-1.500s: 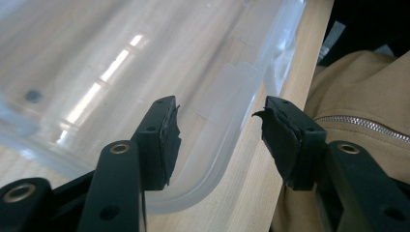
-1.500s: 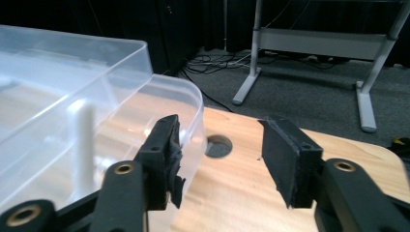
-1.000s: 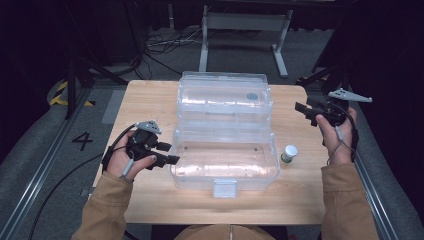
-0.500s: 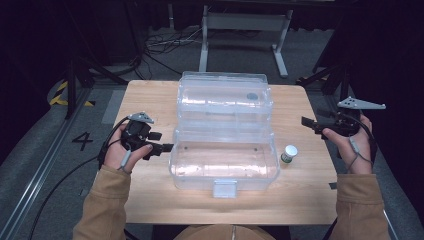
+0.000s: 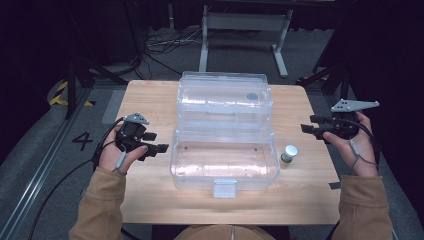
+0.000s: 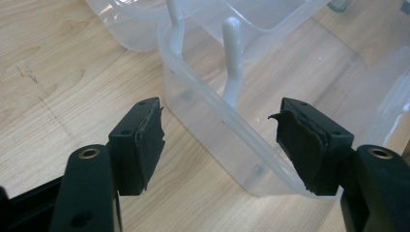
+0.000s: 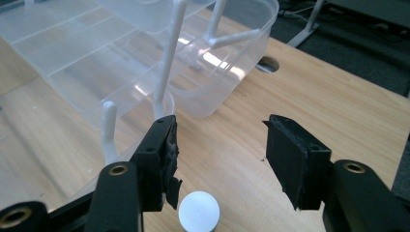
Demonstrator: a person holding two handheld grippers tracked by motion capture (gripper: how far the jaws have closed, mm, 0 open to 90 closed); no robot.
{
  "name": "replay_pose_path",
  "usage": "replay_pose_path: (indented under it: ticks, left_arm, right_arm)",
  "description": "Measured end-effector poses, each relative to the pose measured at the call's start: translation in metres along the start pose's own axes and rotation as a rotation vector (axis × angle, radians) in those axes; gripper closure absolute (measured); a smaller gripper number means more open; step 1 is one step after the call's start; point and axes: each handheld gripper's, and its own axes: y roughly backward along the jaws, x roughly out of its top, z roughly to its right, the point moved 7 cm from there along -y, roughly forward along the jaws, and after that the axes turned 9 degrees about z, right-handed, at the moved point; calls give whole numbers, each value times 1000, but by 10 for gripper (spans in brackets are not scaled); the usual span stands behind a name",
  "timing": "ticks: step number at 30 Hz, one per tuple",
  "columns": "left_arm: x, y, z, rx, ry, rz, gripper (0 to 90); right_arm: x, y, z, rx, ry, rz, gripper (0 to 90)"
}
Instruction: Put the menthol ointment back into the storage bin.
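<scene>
High view: a clear plastic box [image 5: 224,165] with its lid [image 5: 224,97] swung open lies at the centre of the wooden table [image 5: 150,100]. The left claw [image 5: 152,142], at centre left of the frame, points toward the box's left end and stands just beside it, jaws apart. The right claw [image 5: 312,125], at centre right, is apart from the box, holding nothing. A small white-capped bottle [image 5: 288,153] stands on the table between the box's right end and the right hand [image 5: 357,147].

Left gripper view: the left claw [image 6: 220,145] is open and empty; the box wall [image 6: 217,130] crosses the gap between the jaws, beyond them.

Right gripper view: the right claw [image 7: 220,157] is open; the bottle's cap [image 7: 198,211] shows at bottom centre, beside the left-hand jaw. The box [image 7: 96,53] fills the upper left.
</scene>
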Motion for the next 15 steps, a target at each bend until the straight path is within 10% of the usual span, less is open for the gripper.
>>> replay_pose_path:
  ticks: [15]
  left_arm:
    - [-4,5,-6,32,15,8,336]
  right_arm:
    - [-18,-15,-13,51,-14,-243,483]
